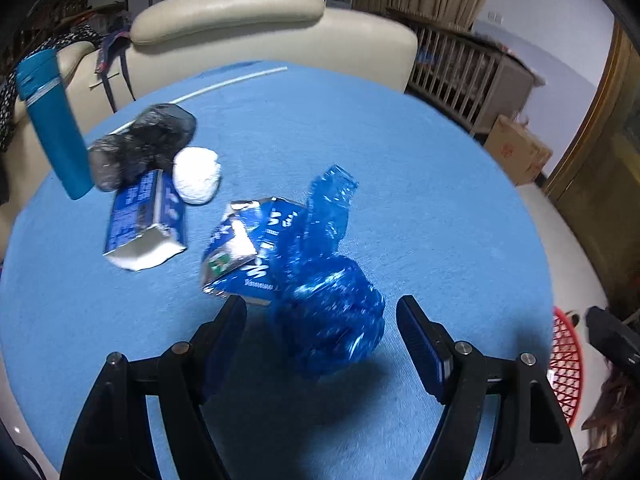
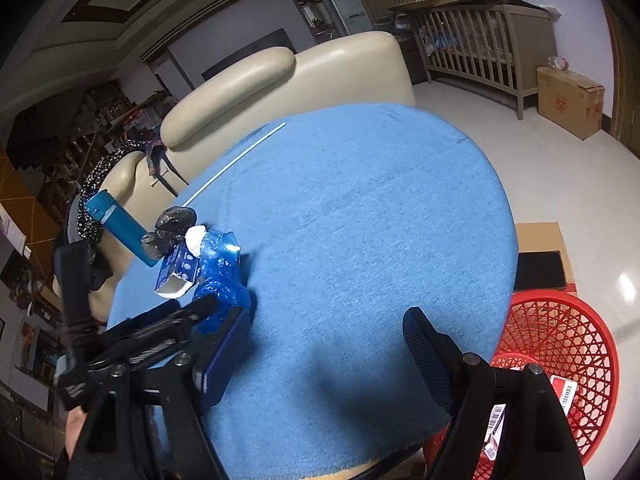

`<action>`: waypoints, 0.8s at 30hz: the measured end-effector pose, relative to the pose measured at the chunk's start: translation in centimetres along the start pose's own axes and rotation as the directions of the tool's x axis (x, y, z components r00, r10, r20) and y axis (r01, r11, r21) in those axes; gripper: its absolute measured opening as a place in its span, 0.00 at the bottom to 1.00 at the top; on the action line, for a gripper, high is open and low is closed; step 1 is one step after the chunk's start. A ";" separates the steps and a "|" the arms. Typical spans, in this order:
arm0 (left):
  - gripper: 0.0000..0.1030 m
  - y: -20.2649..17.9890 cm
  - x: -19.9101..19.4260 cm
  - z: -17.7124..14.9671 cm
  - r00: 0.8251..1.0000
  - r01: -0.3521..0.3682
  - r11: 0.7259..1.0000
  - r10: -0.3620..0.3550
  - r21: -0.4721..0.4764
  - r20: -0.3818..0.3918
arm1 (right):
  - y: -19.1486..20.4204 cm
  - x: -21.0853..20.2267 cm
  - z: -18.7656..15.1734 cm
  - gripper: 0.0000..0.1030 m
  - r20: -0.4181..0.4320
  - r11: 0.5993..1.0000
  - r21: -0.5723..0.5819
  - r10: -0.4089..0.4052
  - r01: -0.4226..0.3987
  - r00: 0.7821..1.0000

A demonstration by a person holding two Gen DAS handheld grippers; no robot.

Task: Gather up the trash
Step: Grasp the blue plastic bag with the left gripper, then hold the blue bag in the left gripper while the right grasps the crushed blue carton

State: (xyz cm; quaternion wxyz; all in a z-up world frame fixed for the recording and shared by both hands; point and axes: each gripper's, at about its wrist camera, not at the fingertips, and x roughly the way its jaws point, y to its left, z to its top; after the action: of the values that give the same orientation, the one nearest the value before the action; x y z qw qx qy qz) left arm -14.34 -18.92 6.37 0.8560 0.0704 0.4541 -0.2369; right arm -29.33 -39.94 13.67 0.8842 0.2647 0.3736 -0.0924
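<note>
You are partway through: the red basket (image 2: 560, 360) at your 4 o'clock is already holding a few scraps. Your left gripper (image 1: 320, 320) is hanging with jaws apart around the blue plastic wrap (image 1: 332, 312), not clamping it. Your right gripper (image 2: 324, 340) is standing spread and empty over bare cloth. Cartons (image 1: 240, 252), a tissue ball (image 1: 198, 174) and a dark bag (image 1: 140, 144) are waiting at 11 o'clock.

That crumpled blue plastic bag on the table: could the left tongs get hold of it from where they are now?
Probably yes. The left tongs stand open with the blue plastic bag lying right between the two fingers, and nothing covers it. A torn carton leans against the bag and might get nudged.
</note>
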 end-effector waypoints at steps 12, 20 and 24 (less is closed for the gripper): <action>0.55 0.7 1.7 -0.5 0.999 0.031 0.999 -0.032 -0.022 -0.041 | -0.5 1.3 0.4 0.79 -0.024 1.000 0.017 -0.001 0.002 1.000; 0.55 3.5 -2.2 -1.5 0.999 0.017 0.997 -0.015 -0.069 0.031 | 1.6 3.8 0.5 0.79 -0.062 1.000 -0.017 0.021 -0.022 0.998; 0.54 6.9 -3.5 -2.5 0.998 -0.024 0.992 0.031 -0.128 0.057 | 3.2 6.2 0.6 0.79 -0.096 0.998 -0.044 0.033 -0.038 0.995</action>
State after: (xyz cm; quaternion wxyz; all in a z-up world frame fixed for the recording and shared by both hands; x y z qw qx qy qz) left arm -14.62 -10.78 7.15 0.8750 0.0149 0.4417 -0.1978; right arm -23.50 -37.35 10.91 0.8727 0.2551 0.4126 -0.0553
